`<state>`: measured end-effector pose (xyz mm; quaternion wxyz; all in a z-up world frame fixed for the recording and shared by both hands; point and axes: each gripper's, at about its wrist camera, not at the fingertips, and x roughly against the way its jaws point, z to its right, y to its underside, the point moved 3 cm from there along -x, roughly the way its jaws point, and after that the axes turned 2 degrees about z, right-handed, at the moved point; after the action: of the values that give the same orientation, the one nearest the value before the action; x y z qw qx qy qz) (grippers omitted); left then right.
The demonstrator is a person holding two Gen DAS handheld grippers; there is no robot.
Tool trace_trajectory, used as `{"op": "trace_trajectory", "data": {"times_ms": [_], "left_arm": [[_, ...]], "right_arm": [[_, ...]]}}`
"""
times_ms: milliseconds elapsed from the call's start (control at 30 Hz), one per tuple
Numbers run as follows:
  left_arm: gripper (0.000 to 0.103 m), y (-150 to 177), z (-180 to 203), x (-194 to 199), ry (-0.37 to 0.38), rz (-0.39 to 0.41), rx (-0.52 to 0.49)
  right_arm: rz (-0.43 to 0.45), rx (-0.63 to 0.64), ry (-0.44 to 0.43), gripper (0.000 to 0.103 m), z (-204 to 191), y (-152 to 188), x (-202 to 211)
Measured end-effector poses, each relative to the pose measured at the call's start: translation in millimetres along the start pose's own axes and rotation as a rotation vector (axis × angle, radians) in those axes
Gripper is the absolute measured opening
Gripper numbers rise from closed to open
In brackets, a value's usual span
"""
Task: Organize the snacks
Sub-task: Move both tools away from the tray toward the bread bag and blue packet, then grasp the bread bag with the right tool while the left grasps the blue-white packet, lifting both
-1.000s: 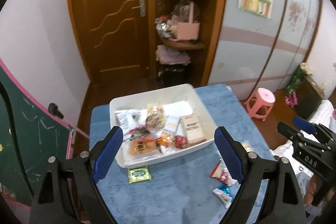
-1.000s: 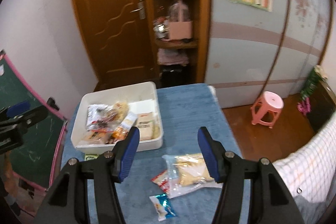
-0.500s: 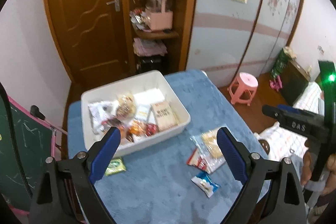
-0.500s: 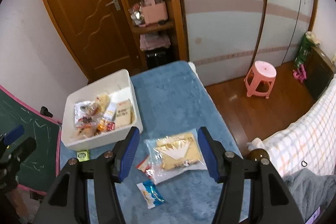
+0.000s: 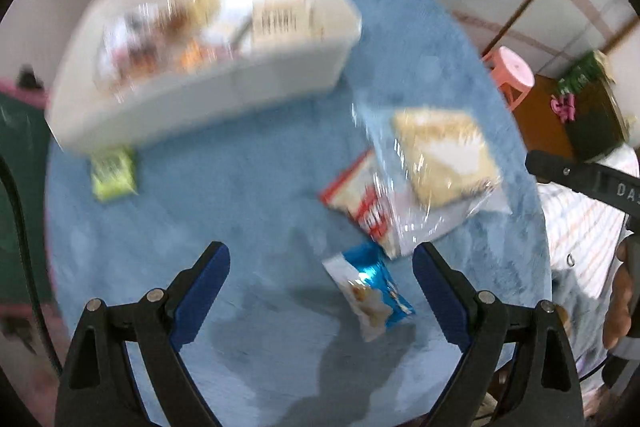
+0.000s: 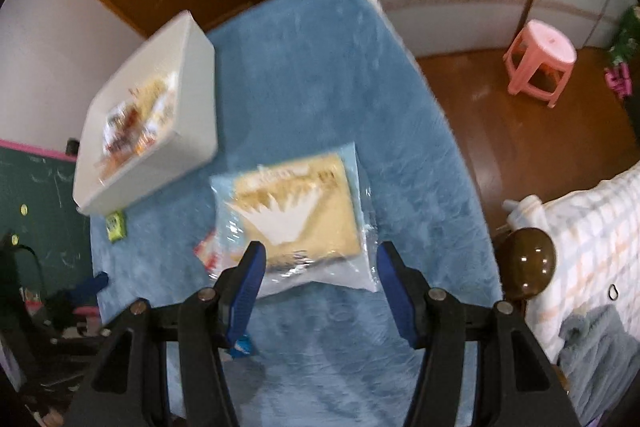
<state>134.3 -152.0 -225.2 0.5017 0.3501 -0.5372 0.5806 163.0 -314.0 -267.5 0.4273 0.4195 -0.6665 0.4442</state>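
A white bin (image 5: 224, 83) (image 6: 196, 115) holding several snack packets stands on the blue cloth. Loose on the cloth lie a clear bag of bread (image 5: 440, 155) (image 6: 296, 207), a red-and-white packet (image 5: 360, 199) (image 6: 208, 251) partly under it, a small blue packet (image 5: 372, 291) (image 6: 242, 345) and a green packet (image 5: 114, 175) (image 6: 115, 225). My left gripper (image 5: 320, 259) hangs open above the cloth, the blue packet between its fingers and untouched. My right gripper (image 6: 320, 259) is open over the near edge of the bread bag, not pressing on it.
The table's cloth (image 6: 320, 67) ends at the right above a wooden floor with a pink stool (image 6: 540, 63) (image 5: 512, 71). A checked bed cover (image 6: 592, 227) and brown knob (image 6: 524, 263) sit at the right. A green chalkboard (image 6: 36, 195) stands left. A hand (image 5: 618, 295) holds the right tool.
Both grippers have dropped toward the table and tipped downward. The loose packets now fill the views, the door and shelves have slid out of the top. Both jaws stay open.
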Motion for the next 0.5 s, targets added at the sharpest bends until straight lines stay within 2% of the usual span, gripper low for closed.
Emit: {"op": "trace_trajectory", "data": {"times_ms": [200, 300, 400, 467, 500], "left_arm": [[0.092, 18.3, 6.4, -45.1, 0.014, -0.067, 0.193], [0.091, 27.2, 9.4, -61.1, 0.019, -0.095, 0.256], [0.091, 39.3, 11.3, -76.6, -0.016, -0.115, 0.286], [0.091, 47.4, 10.3, -83.4, -0.036, -0.129, 0.305], [0.091, 51.4, 11.0, -85.9, -0.052, -0.122, 0.307]], "right_arm": [[-0.09, 0.043, -0.043, 0.058, 11.5, -7.8, -41.4], [-0.126, 0.051, -0.066, 0.058, 13.0, -11.4, -58.2], [-0.148, 0.064, -0.084, 0.059, 11.9, -12.4, -70.8], [-0.156, 0.069, -0.095, 0.07, 11.5, -11.5, -77.1], [-0.16, 0.064, -0.103, 0.073, 11.9, -10.6, -79.9]]}}
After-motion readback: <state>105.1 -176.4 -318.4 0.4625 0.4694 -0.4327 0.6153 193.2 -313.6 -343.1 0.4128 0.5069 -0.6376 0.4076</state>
